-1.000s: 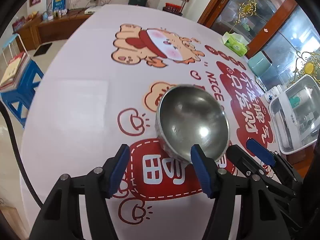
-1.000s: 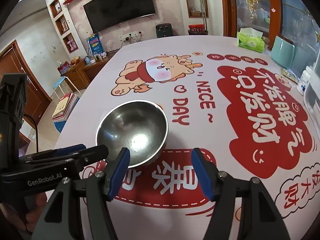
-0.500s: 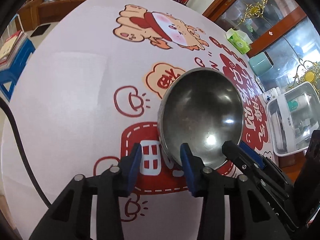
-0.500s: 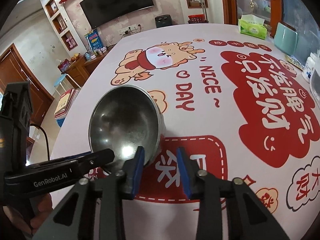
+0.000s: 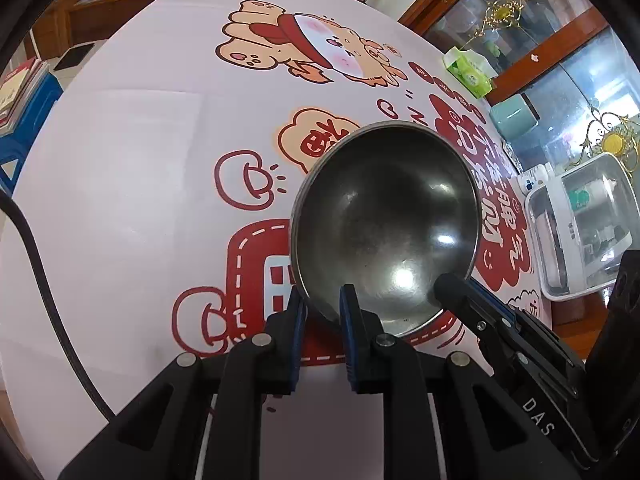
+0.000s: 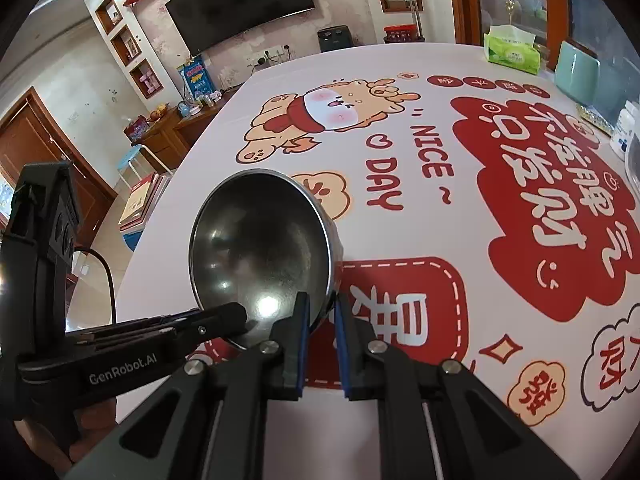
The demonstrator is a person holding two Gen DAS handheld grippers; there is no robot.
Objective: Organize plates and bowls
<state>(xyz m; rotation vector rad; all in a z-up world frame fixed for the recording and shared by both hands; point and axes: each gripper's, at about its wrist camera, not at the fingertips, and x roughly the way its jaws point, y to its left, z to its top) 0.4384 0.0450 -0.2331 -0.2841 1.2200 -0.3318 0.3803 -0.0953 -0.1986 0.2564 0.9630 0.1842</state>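
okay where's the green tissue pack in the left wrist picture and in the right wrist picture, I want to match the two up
Left wrist view: the green tissue pack sits upper right, at the table's far edge, before the wooden cabinet.
Right wrist view: the green tissue pack sits upper right, at the far edge, beside the teal container.
Shared landmark: the steel bowl, low in the middle of both views, its rim between each gripper's pads.

Polished metal on a glossy printed cover.
Between the blue rubbery pads (image 5: pixel 349 320), a shiny steel bowl (image 5: pixel 384 216) is seen; beyond, a smooth tablecloth (image 5: pixel 132 160).
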